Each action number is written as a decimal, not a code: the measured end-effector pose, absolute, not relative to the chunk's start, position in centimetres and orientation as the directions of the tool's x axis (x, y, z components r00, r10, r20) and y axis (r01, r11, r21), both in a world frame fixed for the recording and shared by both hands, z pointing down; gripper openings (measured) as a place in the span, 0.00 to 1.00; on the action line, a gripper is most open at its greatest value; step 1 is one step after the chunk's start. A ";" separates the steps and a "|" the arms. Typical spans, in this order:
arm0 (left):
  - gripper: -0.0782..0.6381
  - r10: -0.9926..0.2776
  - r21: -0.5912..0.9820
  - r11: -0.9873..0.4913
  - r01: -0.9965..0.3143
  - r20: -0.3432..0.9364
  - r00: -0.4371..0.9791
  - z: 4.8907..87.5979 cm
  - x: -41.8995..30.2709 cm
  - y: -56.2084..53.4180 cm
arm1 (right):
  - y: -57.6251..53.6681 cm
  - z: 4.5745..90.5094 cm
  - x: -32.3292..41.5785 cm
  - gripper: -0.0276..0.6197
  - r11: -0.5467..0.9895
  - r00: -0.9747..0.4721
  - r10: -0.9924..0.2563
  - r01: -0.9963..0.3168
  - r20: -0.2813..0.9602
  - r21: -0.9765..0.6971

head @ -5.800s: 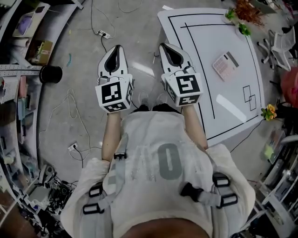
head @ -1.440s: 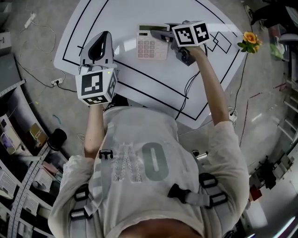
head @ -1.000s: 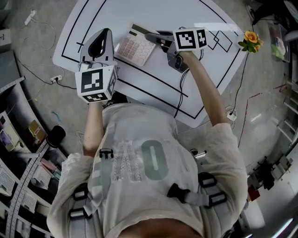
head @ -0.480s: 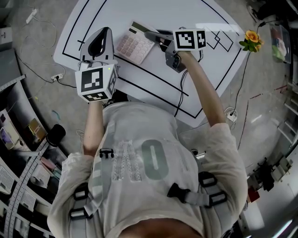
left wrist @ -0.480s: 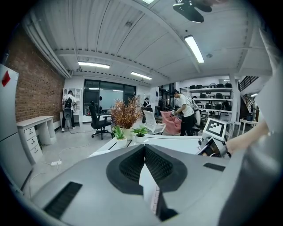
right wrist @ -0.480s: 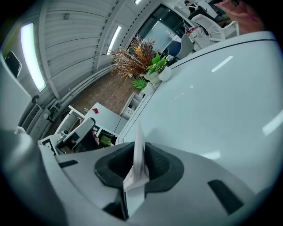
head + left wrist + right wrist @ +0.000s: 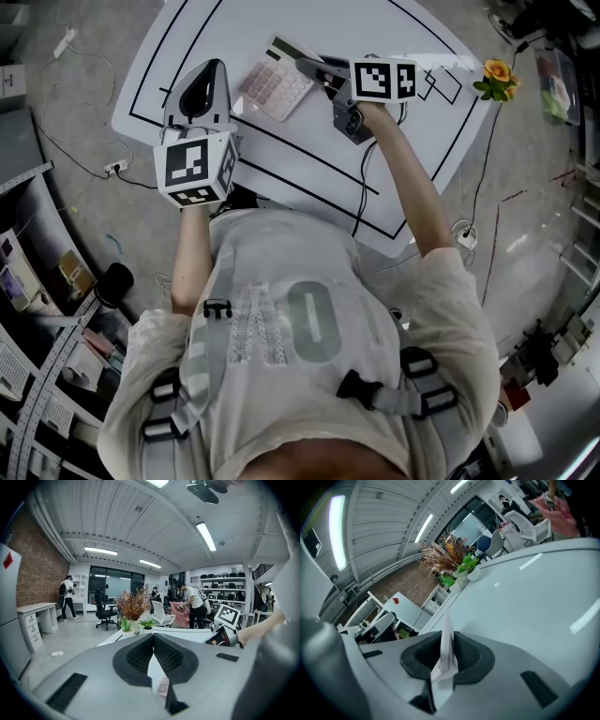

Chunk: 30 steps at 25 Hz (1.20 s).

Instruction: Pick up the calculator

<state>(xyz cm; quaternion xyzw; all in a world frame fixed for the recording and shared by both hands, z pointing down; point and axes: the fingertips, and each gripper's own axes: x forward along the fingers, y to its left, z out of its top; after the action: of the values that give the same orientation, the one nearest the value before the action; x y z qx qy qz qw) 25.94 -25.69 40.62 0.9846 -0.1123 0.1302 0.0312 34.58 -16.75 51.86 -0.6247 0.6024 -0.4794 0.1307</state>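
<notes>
The calculator (image 7: 278,80), white with pink keys, hangs tilted over the white table (image 7: 394,150). My right gripper (image 7: 311,69) is shut on its right edge. In the right gripper view the calculator (image 7: 447,656) stands edge-on as a thin white slab clamped between the dark pads (image 7: 468,656). My left gripper (image 7: 212,66) hovers just left of the calculator, apart from it, its tips together and holding nothing. In the left gripper view a thin slit between the pads (image 7: 168,656) shows a strip of pink keys (image 7: 162,686), and the right gripper's marker cube (image 7: 227,616) sits to the right.
Black outlines are drawn on the table. A yellow flower (image 7: 495,75) stands at its right edge and potted plants (image 7: 133,609) at its far end. A black cable (image 7: 361,192) hangs off the near edge. Shelving (image 7: 37,309) crowds the left. People (image 7: 192,604) stand in the background.
The person has come up to the table. The right gripper took the calculator by its edge, then lifted and turned it off the surface. Over the last half second hardly anything has shifted.
</notes>
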 end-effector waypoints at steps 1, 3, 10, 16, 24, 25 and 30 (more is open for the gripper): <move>0.14 -0.210 0.033 -0.974 -0.226 0.255 0.944 40.3 26.0 -25.7 | -16.7 51.1 35.1 0.16 -0.250 -0.153 -0.884 -0.643 0.441 -0.724; 0.14 -0.203 0.033 -0.976 -0.217 0.239 0.950 39.6 25.9 -25.4 | -16.3 49.5 36.0 0.16 -0.276 -0.080 -0.896 -0.672 0.437 -0.687; 0.14 -0.158 0.031 -0.986 -0.165 0.156 0.975 36.3 26.0 -23.9 | -12.8 42.9 38.2 0.16 -0.406 0.212 -0.887 -0.779 0.409 -0.477; 0.14 -0.104 -0.010 -0.995 -0.104 0.054 0.993 32.5 26.6 -21.9 | -8.8 37.5 37.4 0.16 -0.544 0.454 -0.817 -0.811 0.355 -0.214; 0.14 -0.008 -0.170 -0.985 -0.021 -0.081 0.997 27.9 26.9 -18.9 | -6.4 33.6 34.8 0.16 -0.662 0.646 -0.729 -0.750 0.227 0.010; 0.14 0.006 -0.178 -0.984 -0.010 -0.089 0.996 27.7 27.0 -18.5 | -6.3 33.4 34.5 0.16 -0.673 0.662 -0.717 -0.739 0.217 0.029; 0.14 0.047 -0.174 -0.984 0.032 -0.081 0.996 27.9 27.3 -17.0 | -5.5 33.3 32.2 0.16 -0.716 0.712 -0.677 -0.696 0.190 0.055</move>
<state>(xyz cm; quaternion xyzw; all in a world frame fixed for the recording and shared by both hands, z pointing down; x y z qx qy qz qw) 27.30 -17.05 27.93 0.9951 0.0198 -0.0425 -0.0865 32.23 -5.48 33.32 -0.9230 0.3717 -0.0780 -0.0613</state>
